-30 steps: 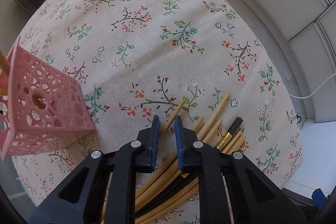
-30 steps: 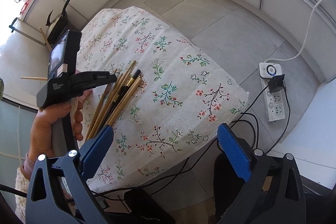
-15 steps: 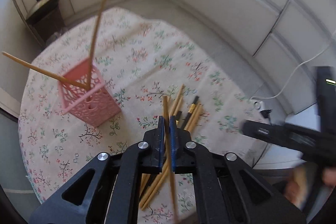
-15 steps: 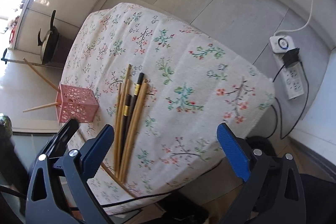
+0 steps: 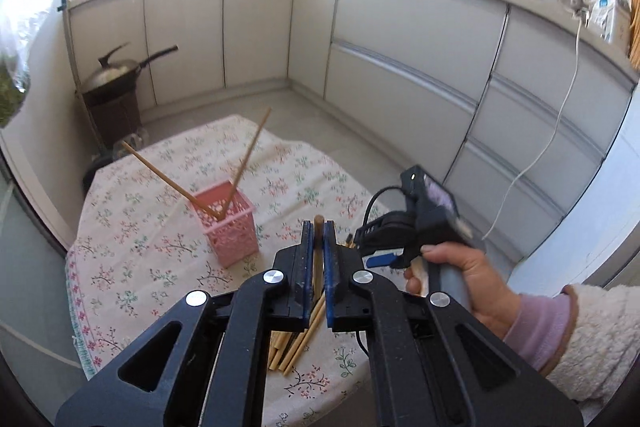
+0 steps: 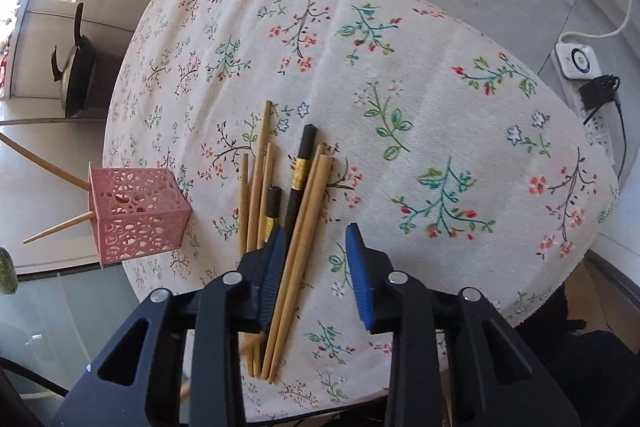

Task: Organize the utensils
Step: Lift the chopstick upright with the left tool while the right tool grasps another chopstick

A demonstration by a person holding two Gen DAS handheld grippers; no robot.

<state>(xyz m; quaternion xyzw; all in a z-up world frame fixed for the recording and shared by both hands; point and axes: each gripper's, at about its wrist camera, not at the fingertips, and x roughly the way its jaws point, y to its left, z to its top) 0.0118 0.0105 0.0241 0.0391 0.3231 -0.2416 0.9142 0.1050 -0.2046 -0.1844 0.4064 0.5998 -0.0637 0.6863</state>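
A single wooden chopstick [image 5: 318, 251] is clamped between the blue pads of the left gripper [image 5: 318, 227], its blunt end standing just above the fingertips and its shaft running down between the closed jaws. The gripper is held raised above the table, level with the kitchen cabinets [image 5: 400, 67].

The jaws of the right gripper [image 6: 316, 231] are held apart, lowered over the pile of chopsticks [image 6: 296, 195] lying on the floral tablecloth [image 6: 400, 87]. Two pale wooden sticks of the pile are seen passing between the fingers, close to the left pad [image 6: 274, 267]; whether the pad touches them cannot be told. The pile is made up of several bamboo sticks and two black ones with gold bands, all lying roughly parallel.

To the left of the pile, just beside it, a pink perforated holder [image 6: 136, 215] stands on the cloth. Two chopsticks [image 5: 236, 179] are held in it, leaning apart in a V.

In the left wrist view, the right gripper's handle is seen grasped by the person's right hand [image 5: 460, 275], sleeved in fleece. A wok [image 6: 74, 71] rests on a dark stand beyond the table, and a power strip [image 6: 580, 75] lies on the floor.
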